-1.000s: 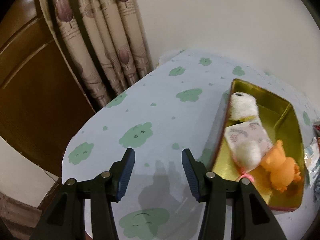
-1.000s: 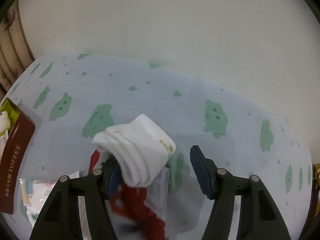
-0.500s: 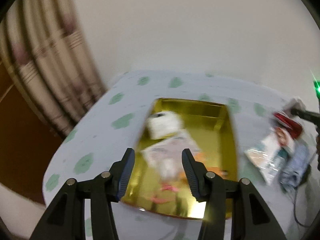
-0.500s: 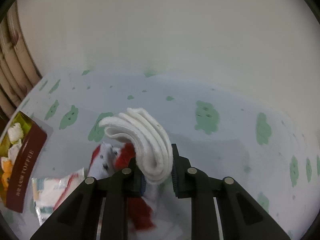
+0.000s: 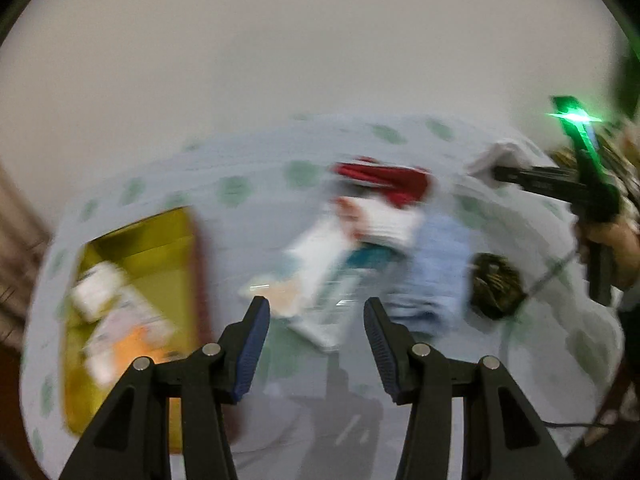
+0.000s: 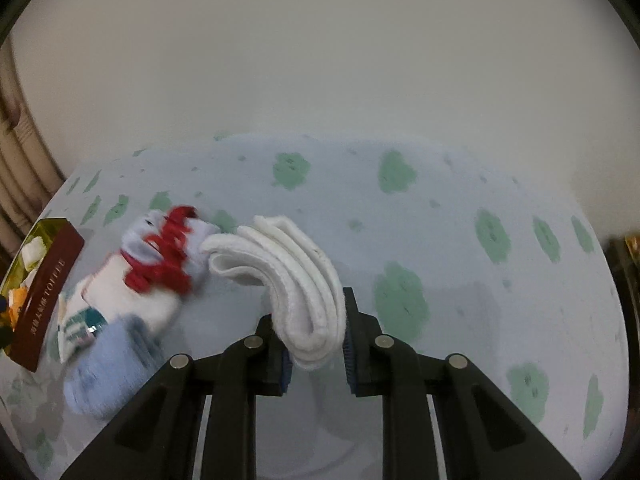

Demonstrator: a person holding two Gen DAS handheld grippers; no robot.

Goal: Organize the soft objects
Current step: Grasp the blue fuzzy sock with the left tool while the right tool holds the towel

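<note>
Left view motion-blurred; right tongs [image 6: 314, 340] pinch white socks [image 6: 296, 276].

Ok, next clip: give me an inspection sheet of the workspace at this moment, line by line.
Surface: table under a pale cloth with green cloud prints.
Job's things: folded white socks held above the cloth; red-and-white socks and light blue socks lying in a pile; gold tin holding soft toys, blurred.
Clutter: plastic packet; dark round item, too blurred to name.
Grippers: left tongs open, empty; right tongs shut on the folded white socks.
Cables: thin cable at the table's right edge.
Surroundings: plain wall; curtain at left.
</note>
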